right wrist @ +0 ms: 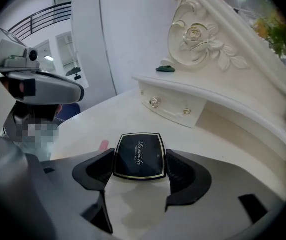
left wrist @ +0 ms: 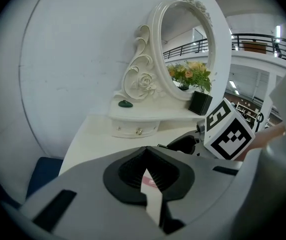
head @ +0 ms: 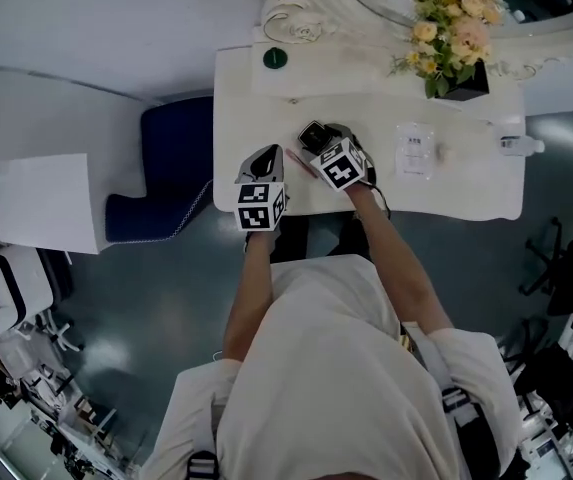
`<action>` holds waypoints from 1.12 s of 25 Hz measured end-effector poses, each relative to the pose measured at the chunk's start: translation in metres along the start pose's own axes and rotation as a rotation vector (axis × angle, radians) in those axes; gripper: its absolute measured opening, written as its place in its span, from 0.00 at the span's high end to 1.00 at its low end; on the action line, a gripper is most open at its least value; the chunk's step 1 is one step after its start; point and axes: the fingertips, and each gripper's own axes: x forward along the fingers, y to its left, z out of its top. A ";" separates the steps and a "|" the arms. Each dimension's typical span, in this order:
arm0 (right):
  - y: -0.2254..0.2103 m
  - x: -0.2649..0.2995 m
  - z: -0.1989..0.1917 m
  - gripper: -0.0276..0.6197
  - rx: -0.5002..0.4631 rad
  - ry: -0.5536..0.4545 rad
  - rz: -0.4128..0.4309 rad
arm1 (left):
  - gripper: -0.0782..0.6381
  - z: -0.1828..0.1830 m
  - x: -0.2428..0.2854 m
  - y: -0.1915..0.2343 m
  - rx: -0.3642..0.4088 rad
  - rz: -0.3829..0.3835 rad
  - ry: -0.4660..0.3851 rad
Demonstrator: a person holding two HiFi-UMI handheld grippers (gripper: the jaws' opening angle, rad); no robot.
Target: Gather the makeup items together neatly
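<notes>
A black compact (head: 313,135) with gold script lies flat on the white vanity table (head: 266,108). In the right gripper view the compact (right wrist: 139,156) sits between the two pads of my right gripper (right wrist: 140,159), whose jaws stand wide at its sides, open. A thin pink stick (head: 300,162) lies on the table just left of it (right wrist: 103,145). My left gripper (head: 269,158) hovers over the table's front edge beside that stick, its fingertips together (left wrist: 144,151); a bit of the pink stick (left wrist: 152,182) shows through the slit behind them.
An ornate mirror with a small drawer shelf (right wrist: 172,106) stands at the back, with a green item (head: 275,58) on it. Flowers in a black pot (head: 461,78), a clear packet (head: 415,151) and a small white bottle (head: 519,146) are to the right. A blue chair (head: 171,168) stands left.
</notes>
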 end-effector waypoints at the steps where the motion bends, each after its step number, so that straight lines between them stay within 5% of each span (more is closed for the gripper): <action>1: -0.004 -0.003 0.000 0.46 0.024 -0.009 -0.015 | 0.87 0.002 0.005 -0.004 0.007 -0.016 0.003; 9: -0.055 -0.046 -0.017 0.46 0.238 -0.076 -0.205 | 0.87 0.020 0.049 -0.055 0.087 -0.184 0.019; 17: -0.105 -0.083 -0.079 0.46 0.461 -0.059 -0.413 | 0.87 0.027 0.070 -0.096 0.157 -0.295 0.042; 28: -0.111 -0.087 -0.112 0.46 0.521 0.010 -0.448 | 0.87 0.029 0.074 -0.095 0.164 -0.290 0.051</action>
